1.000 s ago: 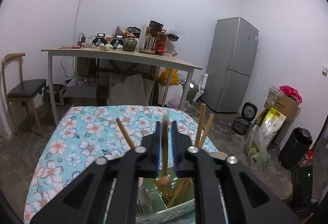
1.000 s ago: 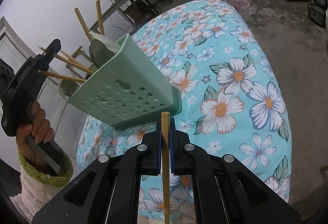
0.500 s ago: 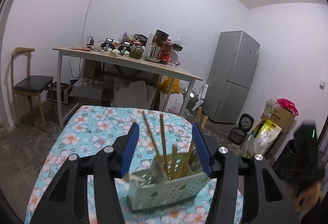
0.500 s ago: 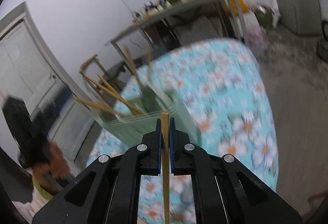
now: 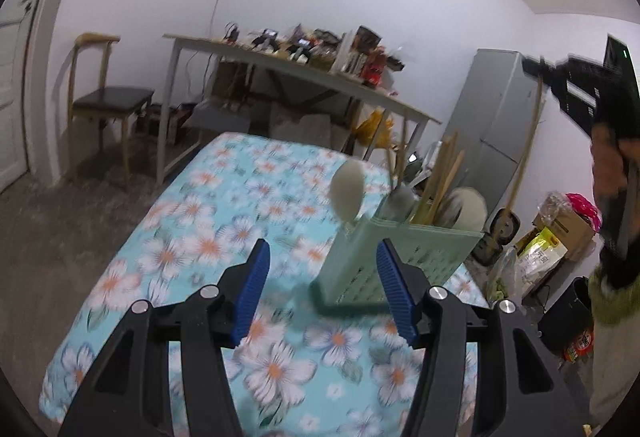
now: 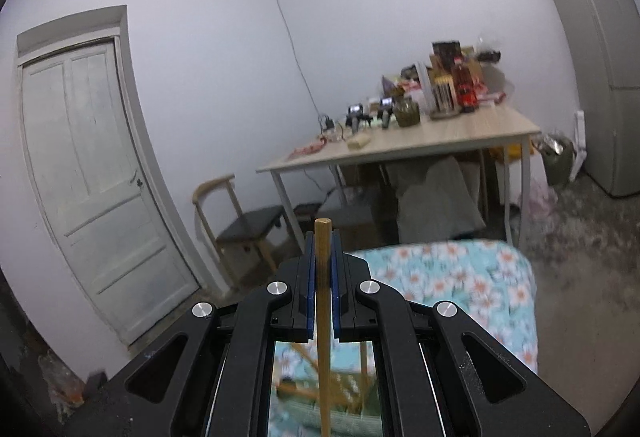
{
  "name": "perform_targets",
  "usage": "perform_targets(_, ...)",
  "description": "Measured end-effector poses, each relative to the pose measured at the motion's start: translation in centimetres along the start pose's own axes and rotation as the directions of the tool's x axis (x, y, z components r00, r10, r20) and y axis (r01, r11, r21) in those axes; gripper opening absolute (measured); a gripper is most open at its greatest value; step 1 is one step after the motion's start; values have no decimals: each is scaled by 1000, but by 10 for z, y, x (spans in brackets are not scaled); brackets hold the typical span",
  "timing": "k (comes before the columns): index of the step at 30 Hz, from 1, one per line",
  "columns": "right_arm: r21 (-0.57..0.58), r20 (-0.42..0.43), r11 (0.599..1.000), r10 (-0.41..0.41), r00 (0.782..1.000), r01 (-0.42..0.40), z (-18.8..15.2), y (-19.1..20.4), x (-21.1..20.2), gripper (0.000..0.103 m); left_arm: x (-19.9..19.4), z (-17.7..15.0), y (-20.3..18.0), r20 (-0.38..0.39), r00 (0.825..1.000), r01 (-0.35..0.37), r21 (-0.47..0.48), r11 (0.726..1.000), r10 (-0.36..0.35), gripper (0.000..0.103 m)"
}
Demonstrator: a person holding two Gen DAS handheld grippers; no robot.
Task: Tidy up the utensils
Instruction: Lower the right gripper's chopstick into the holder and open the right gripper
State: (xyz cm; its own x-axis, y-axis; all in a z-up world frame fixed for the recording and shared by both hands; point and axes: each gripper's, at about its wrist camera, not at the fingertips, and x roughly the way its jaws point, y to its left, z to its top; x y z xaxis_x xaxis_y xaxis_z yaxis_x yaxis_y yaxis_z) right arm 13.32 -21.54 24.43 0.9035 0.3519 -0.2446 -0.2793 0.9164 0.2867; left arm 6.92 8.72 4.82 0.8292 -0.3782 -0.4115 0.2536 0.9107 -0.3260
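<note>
A pale green perforated utensil holder [image 5: 404, 257] stands on the floral tablecloth [image 5: 224, 237], with chopsticks [image 5: 440, 177] and spoons [image 5: 347, 192] sticking out of it. My left gripper [image 5: 324, 293] is open just in front of the holder, its blue pads [image 5: 252, 289] pressing on nothing. At the upper right of the left wrist view, a hand holds my right gripper [image 5: 538, 71] high beside the holder. It is shut on a single wooden chopstick [image 6: 322, 277] that hangs down [image 5: 524, 141]. In the right wrist view the holder [image 6: 340, 411] shows blurred below the fingers.
A long wooden table [image 6: 420, 145] crowded with bottles and boxes stands behind, with a chair [image 5: 104, 105] to its left. A grey fridge [image 5: 496, 117] and bags [image 5: 540, 249] are at the right, and a white door [image 6: 92, 177] at the left.
My left gripper let go of the wooden stick it held in the holder, opened and drew back. My right gripper rose with its chopstick from beside the holder to above it.
</note>
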Motion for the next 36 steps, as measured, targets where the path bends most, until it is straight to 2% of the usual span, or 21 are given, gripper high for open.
perform_targets(5,-36,58,999,-30,998,32,10,5,23,5,-3,-13,8,-20,1000,-23,-7,1000,23,54)
perform_targets(9,-42,71,998,-54,996,57,6,0,43,5,-2,-15,15,-22,999,-30,-13,999,30,54)
perform_targets(14,-70,56,994,-84,995,88,-18,-1,64,5,1,-16,20,-19,999,-38,-28,999,37,54)
perform_targets(20,-90,-32,990,-112,993,109,-58,-1,74,7,4,-16,25,-22,999,-44,-35,998,43,54)
perform_targets(22,-91,-56,989,-120,991,115,-68,-3,72,13,4,-16,25,-23,999,-44,-35,998,43,54)
perform_targets(24,-85,-65,989,-127,990,121,-74,-4,65,32,4,-16,25,-22,999,-43,-33,999,42,55)
perform_targets(28,-64,-66,990,-130,989,126,-82,-7,43,43,6,-14,19,-22,999,-39,-23,999,39,58)
perform_targets(30,-54,-67,990,-134,989,130,-86,-6,29,55,6,-12,15,-24,999,-39,-18,999,39,60)
perform_targets(31,-52,-70,990,-135,988,132,-89,-6,23,58,6,-11,12,-27,999,-44,-12,999,43,61)
perform_targets(33,-55,-80,988,-146,986,142,-94,-4,13,72,7,-9,6,-36,998,-61,0,998,61,64)
perform_targets(36,-69,-112,984,-174,978,167,-107,0,-3,84,8,-5,-6,-57,992,-112,19,994,113,70)
